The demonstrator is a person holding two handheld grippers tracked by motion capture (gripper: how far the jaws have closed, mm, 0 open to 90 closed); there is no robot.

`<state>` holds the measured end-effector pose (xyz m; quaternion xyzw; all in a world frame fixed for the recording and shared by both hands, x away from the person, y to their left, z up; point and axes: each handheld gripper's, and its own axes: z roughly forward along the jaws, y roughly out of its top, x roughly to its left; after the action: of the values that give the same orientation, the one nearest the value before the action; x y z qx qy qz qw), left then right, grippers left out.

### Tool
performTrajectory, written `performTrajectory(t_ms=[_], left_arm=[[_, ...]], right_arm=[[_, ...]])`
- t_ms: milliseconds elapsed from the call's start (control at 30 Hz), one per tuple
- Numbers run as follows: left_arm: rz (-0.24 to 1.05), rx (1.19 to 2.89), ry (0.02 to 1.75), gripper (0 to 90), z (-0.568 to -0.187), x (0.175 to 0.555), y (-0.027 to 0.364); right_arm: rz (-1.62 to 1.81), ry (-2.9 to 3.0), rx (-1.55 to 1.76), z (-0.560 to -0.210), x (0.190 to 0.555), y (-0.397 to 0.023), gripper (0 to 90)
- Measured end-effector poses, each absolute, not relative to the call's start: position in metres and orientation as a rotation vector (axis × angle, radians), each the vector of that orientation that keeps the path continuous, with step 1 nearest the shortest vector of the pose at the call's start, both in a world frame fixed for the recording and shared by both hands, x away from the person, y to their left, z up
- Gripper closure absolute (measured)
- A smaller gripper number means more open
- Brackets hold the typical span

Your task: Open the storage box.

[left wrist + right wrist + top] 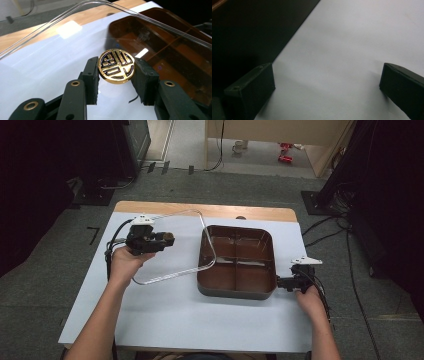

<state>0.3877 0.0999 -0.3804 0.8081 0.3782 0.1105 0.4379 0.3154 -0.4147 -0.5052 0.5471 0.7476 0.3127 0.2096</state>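
We have the left hand-held gripper [116, 75] clamped on the clear lid's [172, 245] gold knob [116, 66]; tray [237, 287] lies right of it. Right hand-held gripper [327, 87] open, empty.

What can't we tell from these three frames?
- Clear lid: in the left gripper view its far rim is cut off by the frame edges.
- Gold knob: its stem and join to the lid are hidden behind its own face, between the left gripper pads.
- Brown tray: the right gripper view gives just a dark wall at left.
- Right gripper: whether it touches the tray is unclear.
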Motion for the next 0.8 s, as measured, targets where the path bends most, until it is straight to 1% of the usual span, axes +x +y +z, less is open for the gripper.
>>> performTrajectory(t_ms=[100, 333, 600, 800], left_arm=[[0.285, 2.007, 0.993, 59.1, -0.391, 0.392, 0.118], [0.275, 1.993, 1.085, 59.1, -0.415, 0.404, 0.141], [0.28, 1.994, 1.16, 59.0, -0.438, 0.416, 0.151], [0.3, 2.006, 1.18, 59.1, -0.45, 0.427, 0.154]], right_arm=[[0.87, 2.079, 1.522, -0.505, 0.315, -0.415, 0.0], [0.87, 2.079, 1.522, -0.505, 0.315, -0.415, 0.0], [0.87, 2.08, 1.522, -0.505, 0.315, -0.415, 0.0], [0.87, 2.08, 1.522, -0.505, 0.315, -0.415, 0.0]])
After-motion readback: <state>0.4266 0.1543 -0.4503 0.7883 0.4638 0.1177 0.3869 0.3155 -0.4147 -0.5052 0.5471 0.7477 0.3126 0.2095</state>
